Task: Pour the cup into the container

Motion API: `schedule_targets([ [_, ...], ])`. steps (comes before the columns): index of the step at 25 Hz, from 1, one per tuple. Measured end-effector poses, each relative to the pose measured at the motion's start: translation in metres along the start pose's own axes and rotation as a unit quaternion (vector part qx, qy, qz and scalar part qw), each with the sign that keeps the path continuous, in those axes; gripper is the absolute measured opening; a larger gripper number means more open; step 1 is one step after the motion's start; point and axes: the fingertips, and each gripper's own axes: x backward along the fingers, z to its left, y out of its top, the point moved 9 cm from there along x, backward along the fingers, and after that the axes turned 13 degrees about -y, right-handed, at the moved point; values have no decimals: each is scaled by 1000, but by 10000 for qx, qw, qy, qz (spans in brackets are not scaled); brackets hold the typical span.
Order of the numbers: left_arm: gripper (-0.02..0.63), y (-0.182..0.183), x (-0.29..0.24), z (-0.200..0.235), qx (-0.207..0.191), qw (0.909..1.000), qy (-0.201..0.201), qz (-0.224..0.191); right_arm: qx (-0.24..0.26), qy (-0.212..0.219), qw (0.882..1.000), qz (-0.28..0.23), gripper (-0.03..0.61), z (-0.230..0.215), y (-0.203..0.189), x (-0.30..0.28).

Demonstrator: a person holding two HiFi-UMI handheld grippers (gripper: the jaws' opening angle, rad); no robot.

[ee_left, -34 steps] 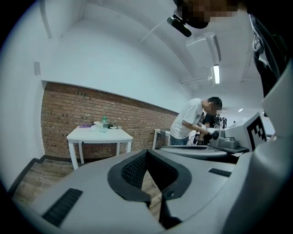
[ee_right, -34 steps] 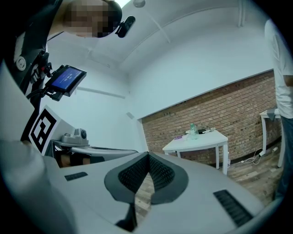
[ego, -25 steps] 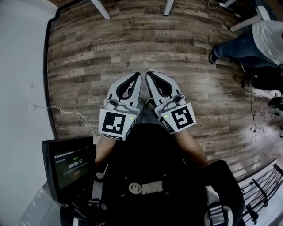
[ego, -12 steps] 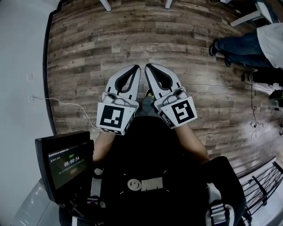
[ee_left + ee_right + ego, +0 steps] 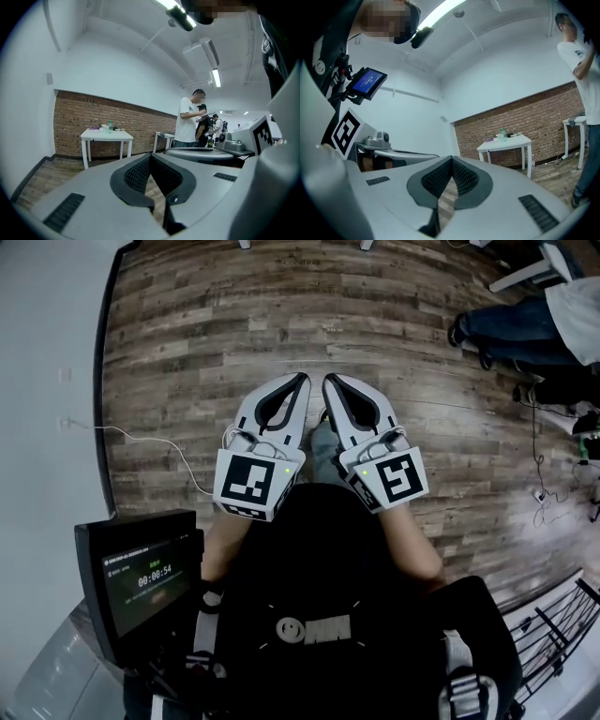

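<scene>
My left gripper (image 5: 302, 379) and right gripper (image 5: 328, 381) are held side by side in front of the person's chest, over the wooden floor (image 5: 206, 343). Both are shut with nothing between the jaws; their tips meet in the left gripper view (image 5: 150, 155) and the right gripper view (image 5: 451, 159). Far ahead, against a brick wall, stands a white table (image 5: 107, 136) (image 5: 506, 143). On it are a greenish bottle-like thing (image 5: 110, 125) (image 5: 502, 133) and some small items, too small to tell apart. No cup or container is clearly recognisable.
A person in a white shirt (image 5: 190, 122) stands to the right near a second white table (image 5: 164, 137); legs show in the head view (image 5: 506, 324). A monitor (image 5: 141, 582) hangs at the wearer's left. A white cable (image 5: 150, 442) lies by the left wall.
Both grippers, still side by side, sit a little higher in the head view. The floor has slid under them, and the table legs at the top edge have almost left the picture.
</scene>
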Motion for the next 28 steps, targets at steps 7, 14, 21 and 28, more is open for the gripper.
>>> schedule_targets([
  [7,3,-20,64,-27,-13,10000,80,-40,71,43,9998,171,0,53,-15,48],
  [14,3,-30,90,-60,60,9998,177,-122,97,192,9997,127,0,72,-21,74],
  [21,3,-30,86,-116,-124,9995,247,-135,-2,269,9996,-74,0,57,-21,124],
  [28,3,-51,96,-239,-448,9980,432,-90,-83,365,9989,-270,0,31,-33,251],
])
